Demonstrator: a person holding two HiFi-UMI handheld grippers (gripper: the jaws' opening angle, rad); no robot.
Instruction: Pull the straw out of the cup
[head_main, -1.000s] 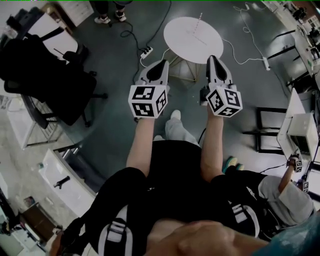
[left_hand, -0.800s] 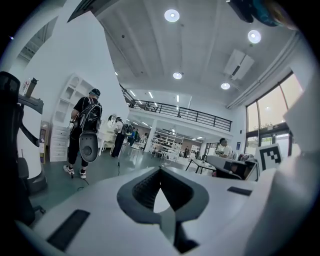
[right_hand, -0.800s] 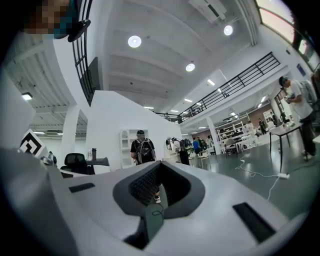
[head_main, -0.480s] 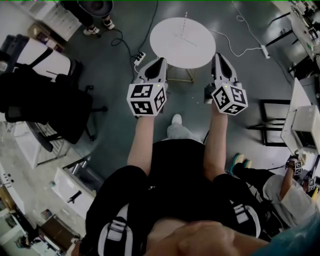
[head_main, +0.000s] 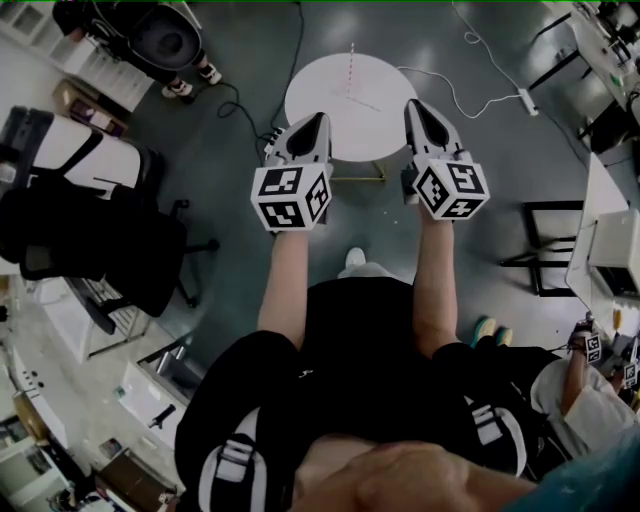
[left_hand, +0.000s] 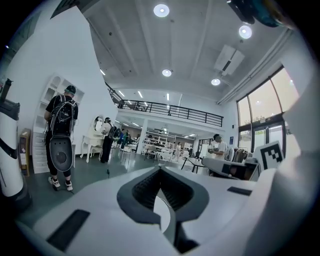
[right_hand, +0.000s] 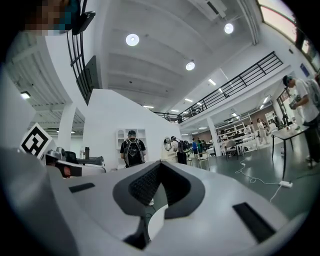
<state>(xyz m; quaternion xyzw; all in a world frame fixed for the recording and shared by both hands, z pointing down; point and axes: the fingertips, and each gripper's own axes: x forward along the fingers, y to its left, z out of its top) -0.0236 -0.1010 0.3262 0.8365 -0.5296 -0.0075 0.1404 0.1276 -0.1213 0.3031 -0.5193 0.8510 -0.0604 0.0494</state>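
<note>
Dark grey floor (head_main: 240, 130) recorded across most of the head view, with a black office chair (head_main: 90, 240) at the left edge and a white cable with power strip (head_main: 520, 98) at the upper right. Round white surface (head_main: 330, 110) noted at the upper centre of the frame. Left gripper (head_main: 318, 118) found over the lower-left rim of that surface and right gripper (head_main: 413, 104) over its lower-right rim, side by side and well apart from each other. Confirmed from the left gripper view (left_hand: 160, 169) and the right gripper view (right_hand: 160, 164): jaws pressed together at the tips on both, nothing pinched between them. Thin striped straw (head_main: 352, 62) seen upright near the upper part of the surface, between the two grippers in the picture and touched by neither. Cup too faint to make out.
</note>
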